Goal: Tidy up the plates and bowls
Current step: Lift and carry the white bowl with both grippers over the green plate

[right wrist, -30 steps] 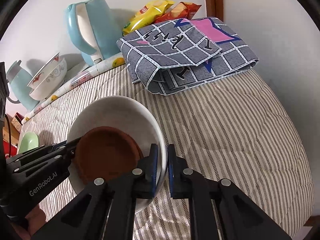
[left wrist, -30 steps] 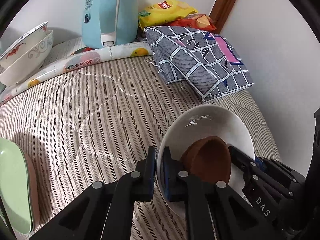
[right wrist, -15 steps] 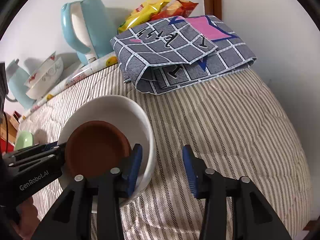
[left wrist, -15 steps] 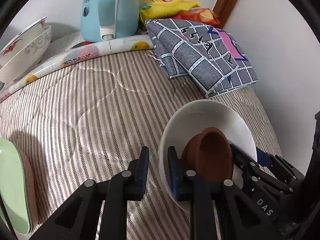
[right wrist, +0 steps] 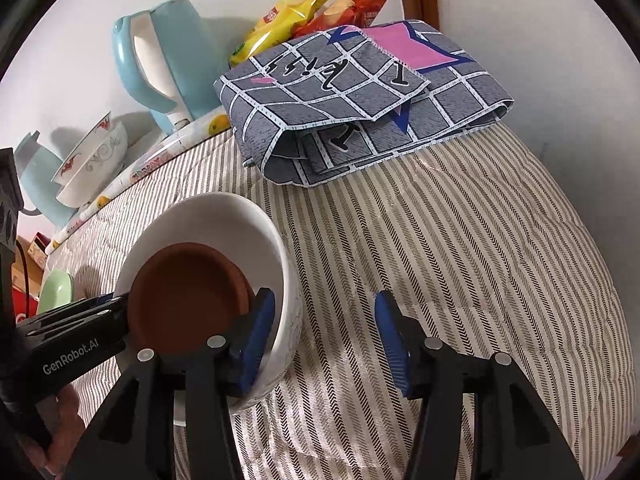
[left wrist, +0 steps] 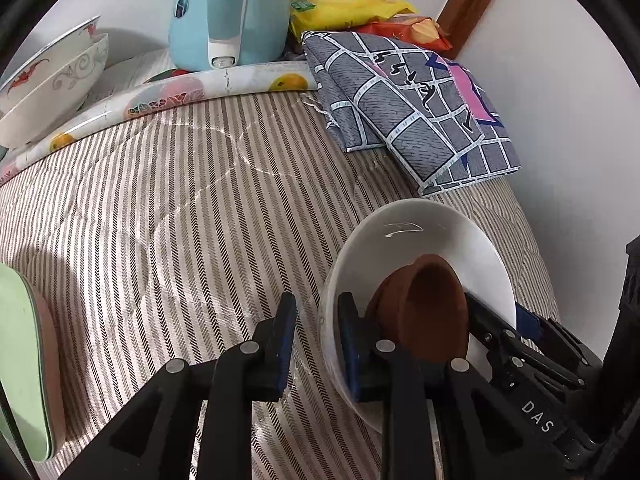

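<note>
- The striped quilt (left wrist: 168, 216) covers the whole bed, and everything sits on it.
- A folded grey checked cloth (right wrist: 360, 100) lies at the far side, near the wall.
- A blue kettle (left wrist: 228, 12) stands at the back, next to 2 stacked patterned bowls (left wrist: 48, 80).
- The white bowl (right wrist: 256, 232) sits on the quilt, close to both grippers.
- A small brown bowl (right wrist: 188, 292) sits inside the white bowl.
- The right gripper (right wrist: 324, 336) is opening, with the white bowl's rim between its jaws, and the pads look to be off the rim.
- The left gripper (left wrist: 316, 340) has let go too, its jaws a little apart around the opposite rim.
</note>
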Demonstrator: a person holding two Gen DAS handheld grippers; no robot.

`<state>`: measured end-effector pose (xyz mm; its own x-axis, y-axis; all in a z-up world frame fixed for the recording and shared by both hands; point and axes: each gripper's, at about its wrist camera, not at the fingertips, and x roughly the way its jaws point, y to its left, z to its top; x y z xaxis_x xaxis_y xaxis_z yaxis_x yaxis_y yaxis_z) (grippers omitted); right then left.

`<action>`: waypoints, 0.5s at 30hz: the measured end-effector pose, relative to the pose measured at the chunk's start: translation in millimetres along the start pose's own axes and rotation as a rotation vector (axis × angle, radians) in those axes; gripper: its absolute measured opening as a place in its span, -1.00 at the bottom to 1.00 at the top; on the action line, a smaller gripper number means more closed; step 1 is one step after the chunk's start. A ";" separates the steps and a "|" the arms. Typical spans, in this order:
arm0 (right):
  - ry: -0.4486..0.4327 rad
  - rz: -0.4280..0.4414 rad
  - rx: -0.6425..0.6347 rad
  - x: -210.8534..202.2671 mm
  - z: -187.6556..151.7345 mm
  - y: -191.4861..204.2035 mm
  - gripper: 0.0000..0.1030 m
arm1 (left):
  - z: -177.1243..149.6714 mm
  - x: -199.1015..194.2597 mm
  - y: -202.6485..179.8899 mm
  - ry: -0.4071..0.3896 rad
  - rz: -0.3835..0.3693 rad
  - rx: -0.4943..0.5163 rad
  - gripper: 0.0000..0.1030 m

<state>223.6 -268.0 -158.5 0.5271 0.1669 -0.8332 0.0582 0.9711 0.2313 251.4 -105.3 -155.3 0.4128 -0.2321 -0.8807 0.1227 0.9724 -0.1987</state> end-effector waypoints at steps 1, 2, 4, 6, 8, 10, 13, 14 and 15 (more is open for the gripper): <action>0.001 0.017 -0.002 -0.4 0.1 1.5 -0.29 | -0.9 -0.9 -2.1 -0.012 0.003 0.013 -0.64; 0.003 0.037 -0.005 -1.4 -1.0 3.7 -0.40 | -1.8 -1.4 -4.5 -0.020 -0.005 0.025 -0.76; -0.003 0.035 -0.024 -2.4 -0.8 12.2 -0.69 | -2.2 -1.6 -8.3 -0.026 0.006 0.033 -0.79; -0.015 -0.010 -0.060 -3.9 -1.3 22.3 -0.70 | -1.6 -1.3 -7.6 -0.028 0.002 0.029 -0.79; -0.019 -0.012 -0.027 -4.3 -1.3 21.0 -0.71 | -1.1 -1.1 -5.9 -0.026 -0.015 0.017 -0.79; -0.017 -0.017 -0.022 -4.3 -1.3 20.9 -0.72 | -1.1 -1.4 -6.6 -0.026 -0.009 0.021 -0.79; -0.010 -0.030 -0.012 -4.0 -0.4 20.6 -0.76 | -0.9 -2.9 -8.4 -0.023 0.004 0.043 -0.79; -0.006 -0.027 -0.004 -4.4 0.1 19.6 -0.76 | -0.5 -3.5 -7.5 -0.019 0.000 0.038 -0.80; -0.004 -0.024 0.003 -4.3 0.8 19.0 -0.77 | -0.1 -4.3 -6.6 -0.017 -0.004 0.036 -0.81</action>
<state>223.1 -250.4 -150.1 0.5287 0.1433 -0.8366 0.0734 0.9742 0.2132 248.7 -110.8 -150.3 0.4271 -0.2367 -0.8727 0.1569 0.9699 -0.1863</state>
